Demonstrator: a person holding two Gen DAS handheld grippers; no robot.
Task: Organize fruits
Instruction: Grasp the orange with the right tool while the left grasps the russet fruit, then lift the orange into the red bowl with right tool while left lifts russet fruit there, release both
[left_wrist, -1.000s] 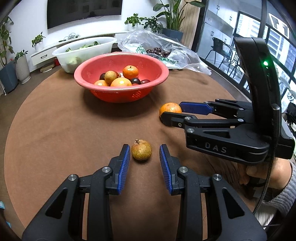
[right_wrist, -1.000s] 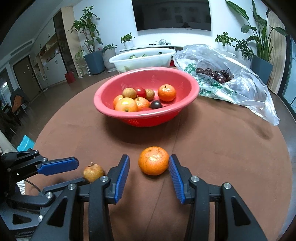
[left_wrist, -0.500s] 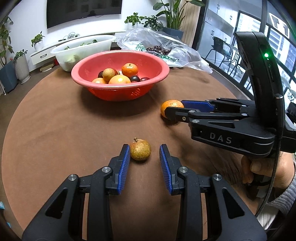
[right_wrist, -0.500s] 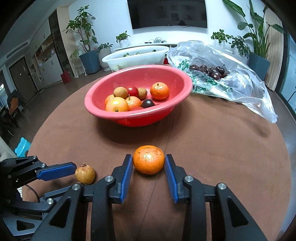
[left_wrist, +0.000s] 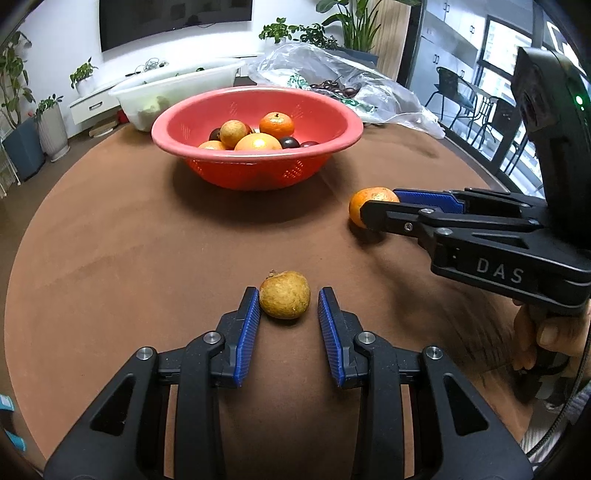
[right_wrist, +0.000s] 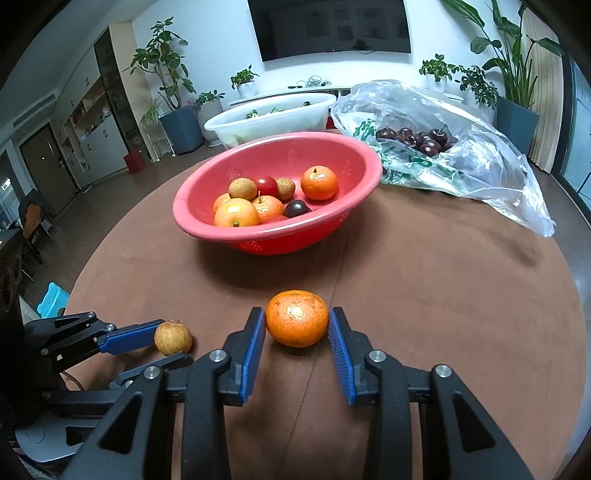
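A small brown rough-skinned fruit (left_wrist: 284, 297) lies on the brown round table (left_wrist: 147, 258), between the tips of my left gripper (left_wrist: 289, 293). It touches the left pad, and a narrow gap shows at the right pad, so that gripper is open. An orange mandarin (right_wrist: 296, 318) rests on the table with my right gripper (right_wrist: 297, 314) shut on it, both blue pads against its sides. The left wrist view shows the same mandarin (left_wrist: 360, 206) at the right gripper's (left_wrist: 380, 205) tips. Beyond stands a red bowl (left_wrist: 255, 157) holding several fruits.
A white tub (left_wrist: 177, 88) and a clear plastic bag of dark cherries (right_wrist: 424, 140) sit behind the bowl. A person's hand (left_wrist: 546, 332) grips the right tool. The left gripper (right_wrist: 173, 343) lies low at the left in the right wrist view. The table's rim curves close on both sides.
The right jaws have closed from a wide stance onto the mandarin. The left gripper has slid forward so the brown fruit now sits between its tips.
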